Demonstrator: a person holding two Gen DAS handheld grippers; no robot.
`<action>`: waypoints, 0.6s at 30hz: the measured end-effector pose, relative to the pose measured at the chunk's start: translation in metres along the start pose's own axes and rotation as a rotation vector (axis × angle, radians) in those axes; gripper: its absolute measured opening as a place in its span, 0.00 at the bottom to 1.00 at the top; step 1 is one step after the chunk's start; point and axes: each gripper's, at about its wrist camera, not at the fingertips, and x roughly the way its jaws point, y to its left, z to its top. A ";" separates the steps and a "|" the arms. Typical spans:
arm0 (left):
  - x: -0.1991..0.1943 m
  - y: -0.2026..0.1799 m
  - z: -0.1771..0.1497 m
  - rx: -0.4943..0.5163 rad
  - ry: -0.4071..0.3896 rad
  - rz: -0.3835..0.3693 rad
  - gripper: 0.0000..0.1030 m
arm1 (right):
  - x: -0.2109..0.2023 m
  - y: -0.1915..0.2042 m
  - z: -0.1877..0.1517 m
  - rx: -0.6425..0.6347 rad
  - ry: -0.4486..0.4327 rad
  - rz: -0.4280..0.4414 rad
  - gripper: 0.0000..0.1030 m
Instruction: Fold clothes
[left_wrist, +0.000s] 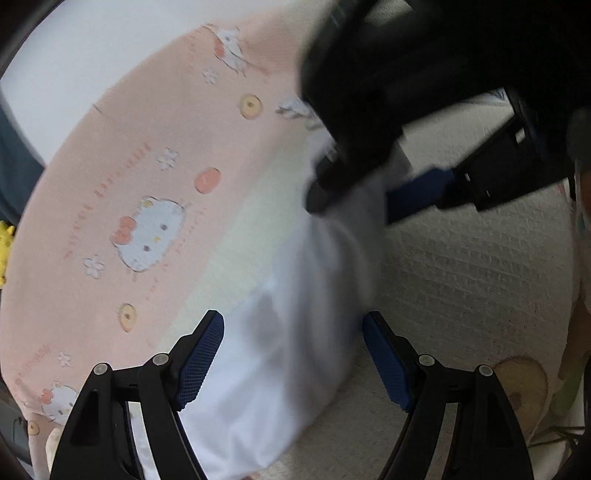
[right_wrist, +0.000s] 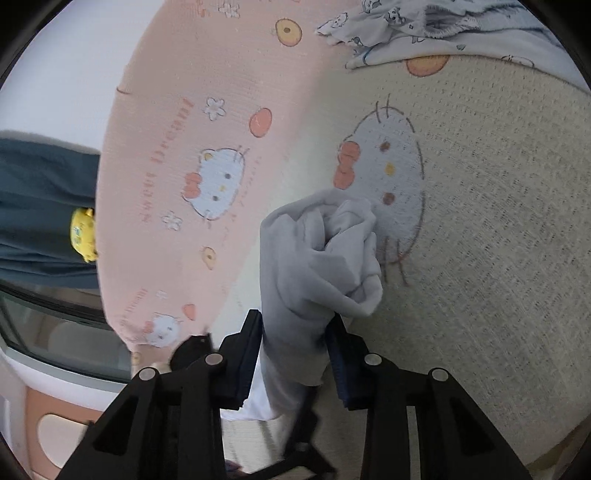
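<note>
In the left wrist view, the left gripper (left_wrist: 293, 354) has its jaws spread wide, the blue pads (left_wrist: 201, 360) standing well apart at about 7 and 5 o'clock. A white garment (left_wrist: 280, 332) runs up between them from the bottom edge toward the centre, blurred, and neither pad is clearly pressing on it. At about 1 o'clock the right gripper (left_wrist: 354, 184) reaches in from the upper right, its black body blurred, its jaws closed on the upper end of the white garment. Underneath lies a blanket (left_wrist: 147, 184), pink with cat-face prints, small flowers and round motifs on the left, cream and ribbed on the right. A sliver of dark teal fabric (left_wrist: 14, 170) shows at 9 o'clock with a yellow object (left_wrist: 5, 240) just below it.

In the right wrist view, the right gripper (right_wrist: 293, 343) sits at 6 o'clock with its jaws narrowed onto the white garment (right_wrist: 317, 258), which bunches up in crumpled folds just beyond the fingertips toward the centre. The blanket (right_wrist: 480, 221) fills most of the picture, pink toward 10 o'clock and cream toward 3 o'clock, a large cat face printed near the centre. At 1 o'clock a pale patterned cloth (right_wrist: 388, 33) lies rumpled on the blanket's far edge. The dark teal fabric (right_wrist: 40, 206) and the yellow object (right_wrist: 83, 234) sit at 9 o'clock.
</note>
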 end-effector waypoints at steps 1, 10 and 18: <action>0.003 -0.003 0.000 0.010 0.010 -0.008 0.75 | 0.003 0.000 0.002 0.004 0.003 0.001 0.33; 0.007 -0.004 0.003 -0.019 0.013 -0.055 0.26 | 0.017 -0.016 -0.001 0.076 0.062 -0.058 0.52; 0.010 0.003 0.006 -0.066 0.024 -0.105 0.26 | 0.030 -0.025 0.000 0.113 0.038 -0.028 0.67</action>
